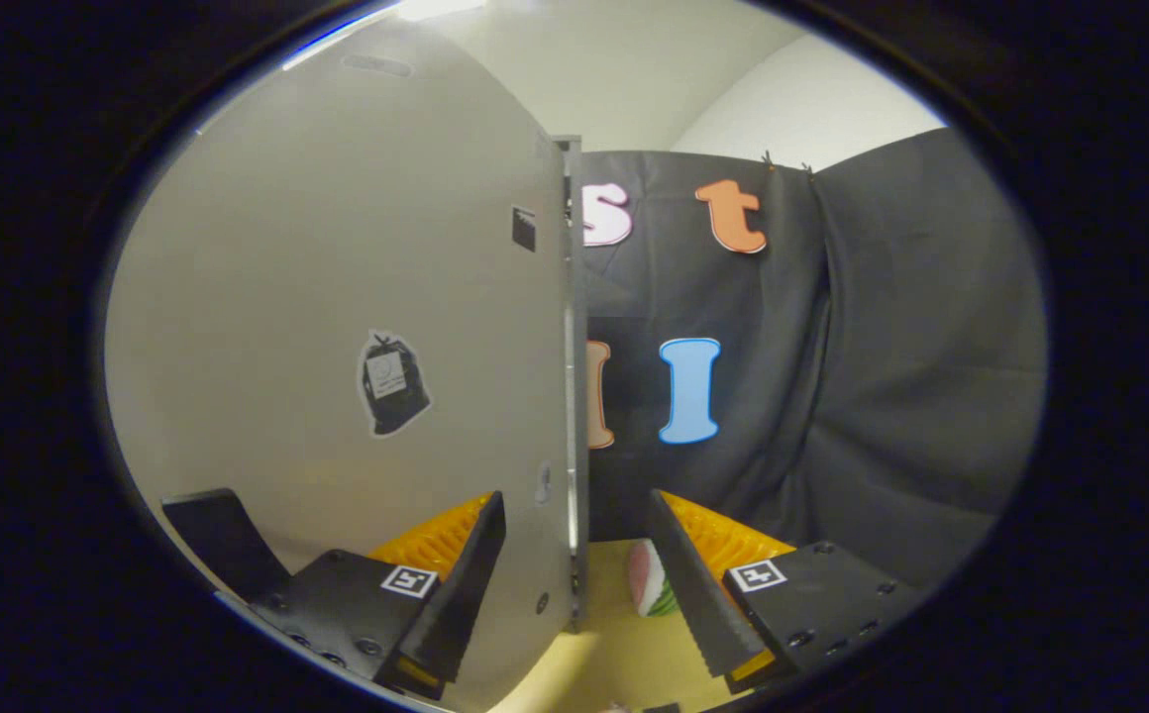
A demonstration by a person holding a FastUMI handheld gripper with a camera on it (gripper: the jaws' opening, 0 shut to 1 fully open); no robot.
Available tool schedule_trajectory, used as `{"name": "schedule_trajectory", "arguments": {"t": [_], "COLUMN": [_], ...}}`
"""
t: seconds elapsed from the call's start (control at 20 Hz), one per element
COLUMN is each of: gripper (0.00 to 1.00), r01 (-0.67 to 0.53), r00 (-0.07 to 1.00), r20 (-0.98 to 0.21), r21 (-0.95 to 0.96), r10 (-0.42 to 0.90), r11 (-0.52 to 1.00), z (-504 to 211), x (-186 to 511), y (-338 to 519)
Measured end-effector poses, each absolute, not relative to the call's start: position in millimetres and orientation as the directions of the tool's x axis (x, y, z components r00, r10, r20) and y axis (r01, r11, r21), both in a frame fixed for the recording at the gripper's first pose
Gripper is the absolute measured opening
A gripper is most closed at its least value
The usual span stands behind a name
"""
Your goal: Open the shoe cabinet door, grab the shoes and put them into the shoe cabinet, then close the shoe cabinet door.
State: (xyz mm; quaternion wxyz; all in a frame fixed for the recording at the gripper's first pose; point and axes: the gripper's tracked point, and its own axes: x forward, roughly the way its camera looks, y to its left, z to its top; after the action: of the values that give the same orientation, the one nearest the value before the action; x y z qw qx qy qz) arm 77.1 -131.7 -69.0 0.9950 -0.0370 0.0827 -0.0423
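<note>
- Door [357,297] edge stands between your gripper [574,555] fingers, jaws wide apart and not pressing it, so you can swing it.
- Shoes: nowhere beside the door; a small rounded object [649,579] lies beyond its edge on the surface [614,654].

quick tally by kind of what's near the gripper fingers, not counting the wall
cabinet door: 1, its edge between the open fingers of the gripper
stickers on the door: 1
small red, white and green object on the yellow surface: 1
total: 3
</note>
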Motion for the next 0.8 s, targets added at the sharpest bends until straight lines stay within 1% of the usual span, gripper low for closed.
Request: {"name": "schedule_trajectory", "arguments": {"t": [0.2,0.4,0.55,0.8], "gripper": [0.92,0.93,0.93,0.93], "r01": [0.06,0.001,-0.036,-0.086], "r00": [0.987,0.991,0.989,0.987], "r20": [-0.143,-0.137,-0.145,-0.147], "r21": [-0.089,-0.103,-0.135,-0.123], "r10": [-0.072,-0.016,0.016,0.068], "r11": [0.994,0.995,0.99,0.989], "z": [-70.4,-74.0,-82.9,-87.6], "x": [84.6,104.2,120.2,144.8], "y": [-81.1,-23.5,9.3,53.8]}}
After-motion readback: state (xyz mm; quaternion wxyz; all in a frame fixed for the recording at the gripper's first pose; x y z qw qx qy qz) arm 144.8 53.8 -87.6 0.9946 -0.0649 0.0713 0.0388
